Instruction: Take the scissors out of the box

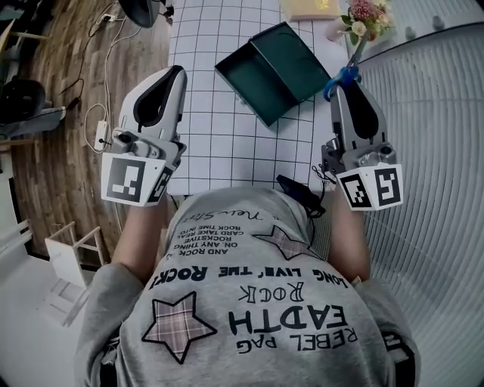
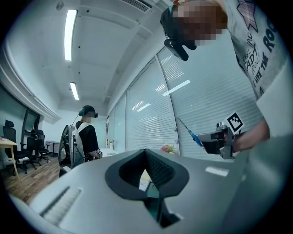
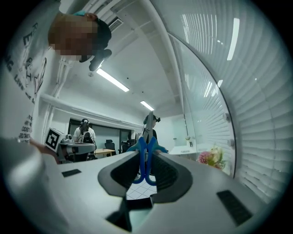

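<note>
Head view puts the scissors (image 1: 342, 74) plainly out of the box (image 1: 261, 91). They are up in the air at the right edge of the desk (image 1: 219, 143), held by the right gripper (image 1: 344, 83). Their blue handle loops sit at its tip and the blades point on past it toward the flowers (image 1: 363, 19) in the far right corner. The dark green box lies open near the far edge of the desk, right of the middle, with its lid folded back, and I can see nothing left inside it. The scissors are near it but well clear of its rim.

So to my eye the taking-out is as good as done, and the step in hand is carrying the scissors away. The next move, I would judge, calls for a bare patch of the gridded desk on the near side of the box. The scissors should come down flat there before the grip lets go, because the blades stick out well beyond the jaws and could catch the box wall or the flowers.

In the right gripper view the jaws pinch the two blue loops between their pads. The handles are folded together and the blades rise beyond them. The left gripper (image 1: 178, 72) hangs over the left edge of the desk, well apart from the box. Its jaws meet at the tips with nothing between them, touching nothing.
</note>
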